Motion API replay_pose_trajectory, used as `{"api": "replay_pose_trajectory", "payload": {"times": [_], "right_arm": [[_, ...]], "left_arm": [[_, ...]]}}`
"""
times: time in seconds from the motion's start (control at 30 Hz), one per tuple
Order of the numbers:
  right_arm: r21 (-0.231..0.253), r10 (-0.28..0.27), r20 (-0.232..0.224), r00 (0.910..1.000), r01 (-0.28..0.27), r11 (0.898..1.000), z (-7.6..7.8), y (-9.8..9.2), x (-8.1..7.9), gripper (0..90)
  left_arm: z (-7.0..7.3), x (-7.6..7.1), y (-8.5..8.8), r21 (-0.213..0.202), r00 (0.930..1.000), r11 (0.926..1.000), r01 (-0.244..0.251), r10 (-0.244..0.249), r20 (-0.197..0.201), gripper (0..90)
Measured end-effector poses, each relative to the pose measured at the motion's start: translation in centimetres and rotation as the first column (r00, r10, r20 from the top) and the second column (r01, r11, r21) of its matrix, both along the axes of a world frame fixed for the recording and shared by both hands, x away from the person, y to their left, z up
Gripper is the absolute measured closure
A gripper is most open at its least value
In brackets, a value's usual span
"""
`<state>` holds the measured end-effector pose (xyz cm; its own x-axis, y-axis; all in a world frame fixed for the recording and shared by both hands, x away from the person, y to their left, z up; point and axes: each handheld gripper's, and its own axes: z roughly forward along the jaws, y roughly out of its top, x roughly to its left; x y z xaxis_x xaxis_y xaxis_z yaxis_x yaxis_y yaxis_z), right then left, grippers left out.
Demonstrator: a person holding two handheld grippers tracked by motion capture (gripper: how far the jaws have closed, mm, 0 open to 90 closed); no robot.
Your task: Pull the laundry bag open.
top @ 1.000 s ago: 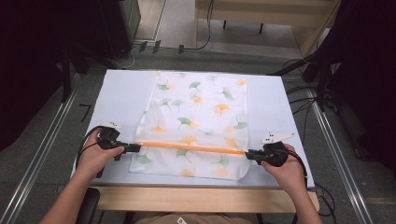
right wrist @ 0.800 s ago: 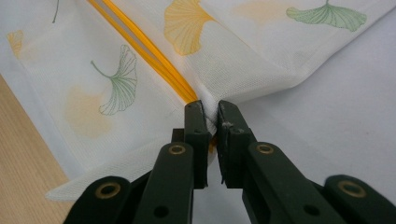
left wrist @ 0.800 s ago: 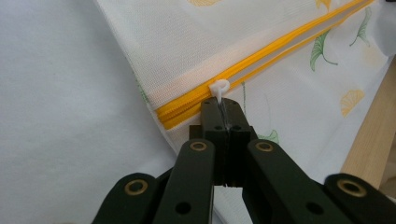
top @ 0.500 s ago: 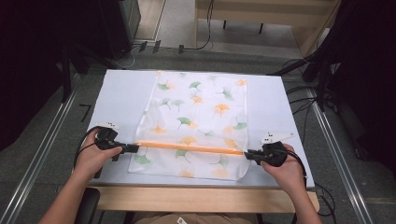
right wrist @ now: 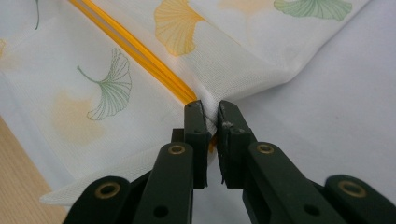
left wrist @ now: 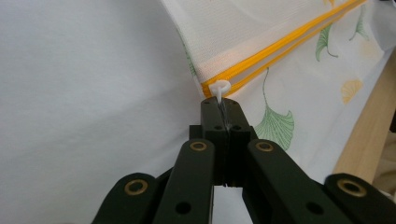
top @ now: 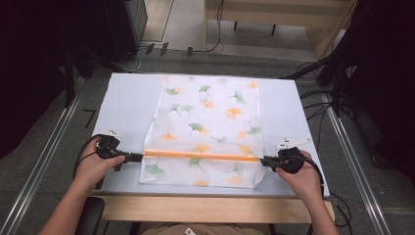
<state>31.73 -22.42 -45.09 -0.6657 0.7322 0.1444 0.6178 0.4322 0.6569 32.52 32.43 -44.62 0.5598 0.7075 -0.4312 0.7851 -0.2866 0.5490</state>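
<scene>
My left hand-held gripper (left wrist: 223, 105) is clamped on the white zipper pull (left wrist: 219, 87); my right hand-held gripper (right wrist: 211, 112) pinches the mesh bag (top: 210, 112) at the lower right of the surface (top: 122, 103).

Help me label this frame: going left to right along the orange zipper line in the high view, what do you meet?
Left hand → left gripper → orange zipper across the mesh bag → right gripper → right hand.

Even, soft light on the table, darkness all round

The high view is slightly soft, the white table (top: 127, 105) bright and shadowless while the room's sides sink into black. Both gripper views are crisp at the fabric weave (the mesh threads show), but the nearest black linkage and far corners blur; no glare.
</scene>
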Motion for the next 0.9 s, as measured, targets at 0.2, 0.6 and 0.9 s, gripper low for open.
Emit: {"api": "replay_pose_trajectory", "payload": {"times": [0.2,0.6,0.9], "right_arm": [[0.010,-0.013,-0.011,0.9999,0.013,1.000,-0.13,-0.98,0.05,84.5],[-0.020,0.002,-0.019,0.9998,-0.002,1.000,-0.29,-0.94,-0.06,81.3],[-0.025,-0.011,0.002,0.9999,0.012,1.000,-0.70,-1.21,-0.04,64.0]], "left_arm": [[-0.08,-0.39,-0.66,-0.002,0.9997,0.9998,0.021,-0.021,-0.009,90.0],[-0.56,-0.66,-1.00,0.034,0.9994,0.9988,0.034,-0.034,-0.010,90.0],[-0.59,-0.54,-0.72,0.030,0.9989,0.9995,0.003,-0.004,0.047,77.7]]}}
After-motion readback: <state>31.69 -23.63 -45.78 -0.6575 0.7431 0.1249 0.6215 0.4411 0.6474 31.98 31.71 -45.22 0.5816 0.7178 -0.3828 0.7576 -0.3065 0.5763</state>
